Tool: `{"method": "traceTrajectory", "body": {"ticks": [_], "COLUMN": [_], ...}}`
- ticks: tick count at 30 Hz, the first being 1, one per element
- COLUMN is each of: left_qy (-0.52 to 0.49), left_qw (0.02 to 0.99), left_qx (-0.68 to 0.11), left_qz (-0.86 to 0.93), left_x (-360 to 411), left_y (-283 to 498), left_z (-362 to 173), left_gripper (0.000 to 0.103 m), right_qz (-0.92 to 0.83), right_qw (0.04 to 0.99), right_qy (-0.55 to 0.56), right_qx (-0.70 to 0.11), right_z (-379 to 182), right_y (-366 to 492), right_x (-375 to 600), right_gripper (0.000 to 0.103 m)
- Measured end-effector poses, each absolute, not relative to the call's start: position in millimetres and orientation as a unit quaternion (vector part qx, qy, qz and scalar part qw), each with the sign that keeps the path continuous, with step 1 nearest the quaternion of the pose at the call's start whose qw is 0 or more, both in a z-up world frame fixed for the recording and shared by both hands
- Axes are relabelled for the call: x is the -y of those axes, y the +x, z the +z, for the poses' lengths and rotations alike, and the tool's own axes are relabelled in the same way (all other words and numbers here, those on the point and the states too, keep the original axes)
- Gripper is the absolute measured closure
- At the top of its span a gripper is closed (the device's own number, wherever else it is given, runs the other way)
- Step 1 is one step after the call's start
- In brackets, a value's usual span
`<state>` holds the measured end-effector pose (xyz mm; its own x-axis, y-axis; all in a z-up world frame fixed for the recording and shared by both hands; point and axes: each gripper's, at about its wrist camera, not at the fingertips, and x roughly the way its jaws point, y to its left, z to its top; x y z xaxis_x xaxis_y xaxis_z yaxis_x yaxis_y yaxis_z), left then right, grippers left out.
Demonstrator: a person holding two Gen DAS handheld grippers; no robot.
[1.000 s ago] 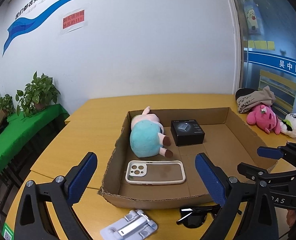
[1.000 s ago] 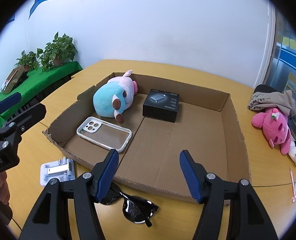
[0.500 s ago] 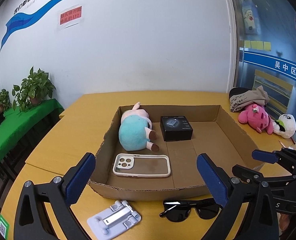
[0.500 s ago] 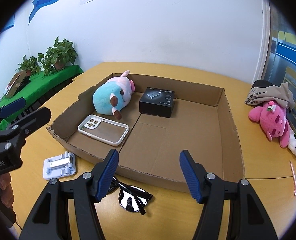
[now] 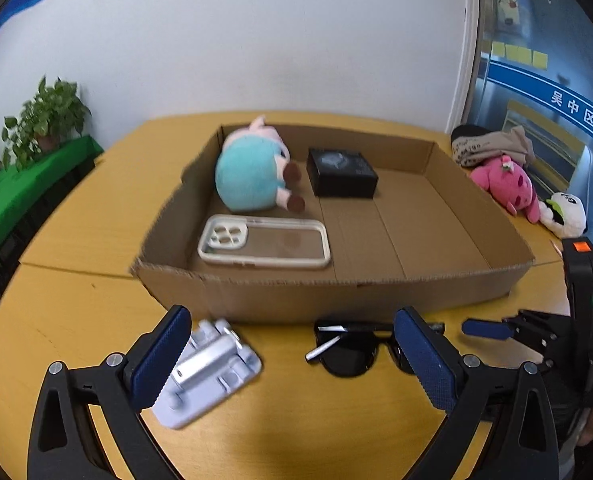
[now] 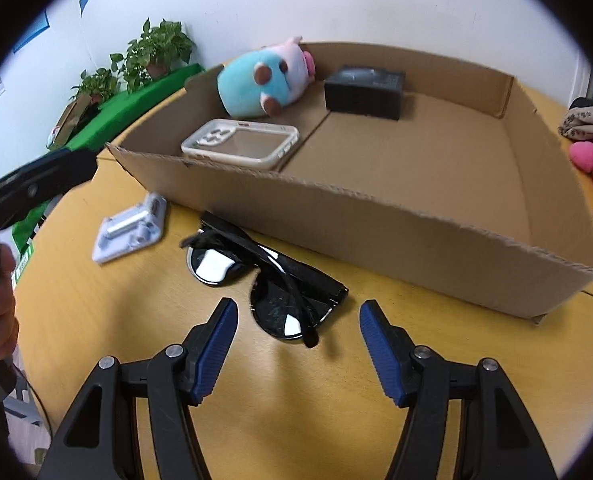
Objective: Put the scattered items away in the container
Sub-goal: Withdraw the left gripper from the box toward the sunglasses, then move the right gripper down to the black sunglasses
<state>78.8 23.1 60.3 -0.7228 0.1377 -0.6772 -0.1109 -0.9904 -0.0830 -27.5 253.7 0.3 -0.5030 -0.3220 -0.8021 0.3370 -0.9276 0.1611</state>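
Both claws hang apart, gripping nothing: the left claw [image 5: 292,354] above the white stand [image 5: 206,368], the right claw [image 6: 298,354] just short of the sunglasses [image 6: 264,276]. Both things lie on the desk [image 6: 116,320], just outside the box [image 6: 376,216].

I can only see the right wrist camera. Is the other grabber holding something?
Observer: No. The left wrist view shows the left gripper with its jaws wide open and nothing between them.
Operator: What's near it?
Observer: The pale grey plastic folding stand lies just inside its left-hand pad, which partly hides it.
Operator: Any more toys past the pink plush toy?
Observer: Yes, a small white panda plush sits right beside it, beyond the edge of your picture.
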Motion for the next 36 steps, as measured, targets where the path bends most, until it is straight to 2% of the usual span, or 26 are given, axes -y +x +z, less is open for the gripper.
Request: {"method": "traceTrajectory", "body": {"ticks": [8,17,24,30,36], "left_qy": [-0.4,-0.435,-0.443,-0.45,-0.472], "left_qw": [0.081,0.096,0.107,0.11,0.132], "left_qx": [0.033,0.095,0.098,0.105,0.147], "left_qz": [0.912,0.89,0.885,0.88,0.859], "left_x": [-20,-1,-5,-3,5], "left_y": [73,67,66,66,61], "left_z": [34,12,9,7,-4], "left_gripper": [0.0,0.0,0.001,0.001,0.002], "right_qz": [-0.847,-0.822,-0.847,-0.826,-0.815], "right_qw": [0.227,0.289,0.255,0.29,0.314], "right_qy": [0.48,0.491,0.463,0.477,0.478], "right_qx": [-0.012,-0.004,-0.058,-0.081,-0.092], "right_z": [-14,-12,2,-12,-8], "right_y": [-47,-12,-31,-43,-20], "right_x": [-237,-227,-230,-211,-203], "right_gripper": [0.039,0.039,0.039,0.038,0.038]}}
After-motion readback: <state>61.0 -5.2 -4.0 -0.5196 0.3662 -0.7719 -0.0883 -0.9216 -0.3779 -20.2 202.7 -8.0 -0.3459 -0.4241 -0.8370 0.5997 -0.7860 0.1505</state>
